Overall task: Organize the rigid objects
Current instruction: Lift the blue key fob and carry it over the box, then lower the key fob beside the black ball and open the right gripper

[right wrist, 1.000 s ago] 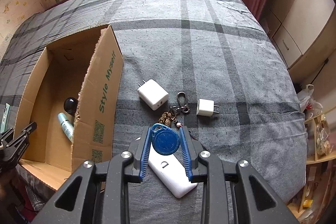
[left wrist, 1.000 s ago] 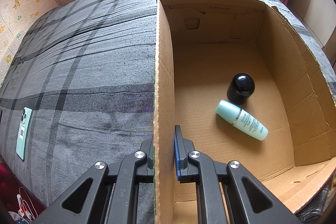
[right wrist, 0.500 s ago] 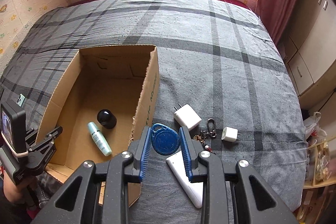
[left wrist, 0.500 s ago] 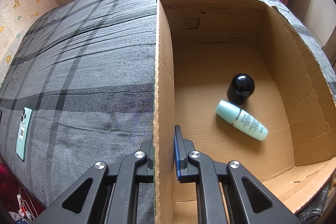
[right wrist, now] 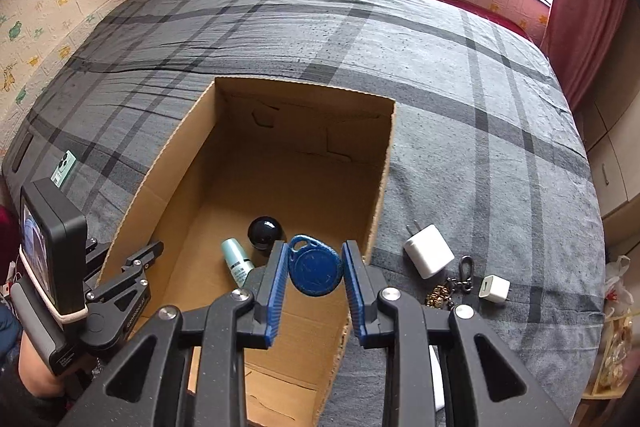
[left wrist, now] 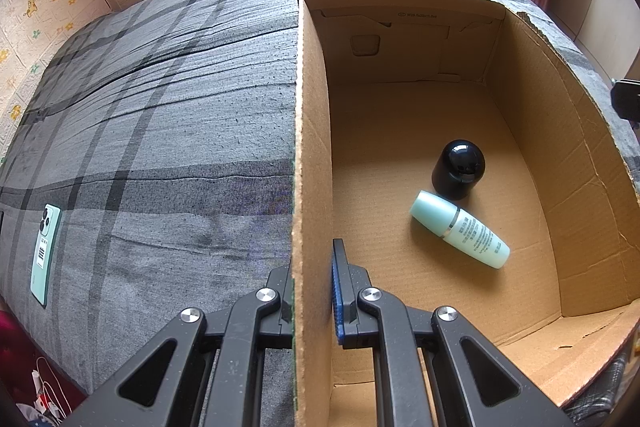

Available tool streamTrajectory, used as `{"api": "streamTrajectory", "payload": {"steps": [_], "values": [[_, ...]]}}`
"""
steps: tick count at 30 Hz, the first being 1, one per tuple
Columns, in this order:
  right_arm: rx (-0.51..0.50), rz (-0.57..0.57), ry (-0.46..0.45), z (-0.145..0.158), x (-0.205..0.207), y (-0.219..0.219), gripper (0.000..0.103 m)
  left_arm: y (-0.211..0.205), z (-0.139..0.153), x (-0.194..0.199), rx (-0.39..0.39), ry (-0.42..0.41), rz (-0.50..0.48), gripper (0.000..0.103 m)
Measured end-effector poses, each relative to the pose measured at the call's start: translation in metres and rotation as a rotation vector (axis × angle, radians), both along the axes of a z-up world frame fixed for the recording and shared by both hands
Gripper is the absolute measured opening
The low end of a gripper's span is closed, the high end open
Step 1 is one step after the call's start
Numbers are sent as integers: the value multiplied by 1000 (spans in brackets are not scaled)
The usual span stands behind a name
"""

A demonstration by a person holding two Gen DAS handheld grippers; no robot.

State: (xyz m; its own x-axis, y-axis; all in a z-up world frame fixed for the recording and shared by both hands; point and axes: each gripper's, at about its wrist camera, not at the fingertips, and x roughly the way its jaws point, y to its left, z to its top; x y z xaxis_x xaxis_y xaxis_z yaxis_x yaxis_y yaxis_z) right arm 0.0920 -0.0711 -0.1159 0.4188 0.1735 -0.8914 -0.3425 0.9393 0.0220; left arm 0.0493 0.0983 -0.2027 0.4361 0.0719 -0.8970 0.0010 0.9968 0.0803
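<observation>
An open cardboard box [left wrist: 312,131] [right wrist: 304,95] lies on a grey plaid bed. My left gripper [left wrist: 312,283] [right wrist: 132,267] is shut on the box's left wall, one finger outside and one inside. On the box floor are a black domed cap [left wrist: 459,167] [right wrist: 264,231] and a pale green bottle [left wrist: 460,229] [right wrist: 236,259] lying on its side. My right gripper [right wrist: 315,269] is shut on a blue key fob [right wrist: 315,270], held over the box's near right part.
On the bed right of the box lie a large white charger [right wrist: 429,255], a small white charger [right wrist: 494,288] and a key ring with a clasp [right wrist: 464,269]. A green phone [left wrist: 45,255] [right wrist: 63,169] lies left of the box. Cupboards stand at the far right.
My right gripper has carried the blue key fob leftward from above the bed items to over the box. The left gripper kept its hold on the box wall.
</observation>
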Motion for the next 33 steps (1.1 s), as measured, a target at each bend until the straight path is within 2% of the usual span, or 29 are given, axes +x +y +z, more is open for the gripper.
{"api": "streamTrajectory", "payload": {"steps": [11,21,33], "values": [[-28,45,109,-45,18,38,29,1,-1,-1,-2,-2,0,12],[-42,54,223,-83,29,56,29,1,-1,-1,-2,-2,-1,12],[-50,56,293,-107,37,63,29,1,-1,0,-1,-2,0,12]]}}
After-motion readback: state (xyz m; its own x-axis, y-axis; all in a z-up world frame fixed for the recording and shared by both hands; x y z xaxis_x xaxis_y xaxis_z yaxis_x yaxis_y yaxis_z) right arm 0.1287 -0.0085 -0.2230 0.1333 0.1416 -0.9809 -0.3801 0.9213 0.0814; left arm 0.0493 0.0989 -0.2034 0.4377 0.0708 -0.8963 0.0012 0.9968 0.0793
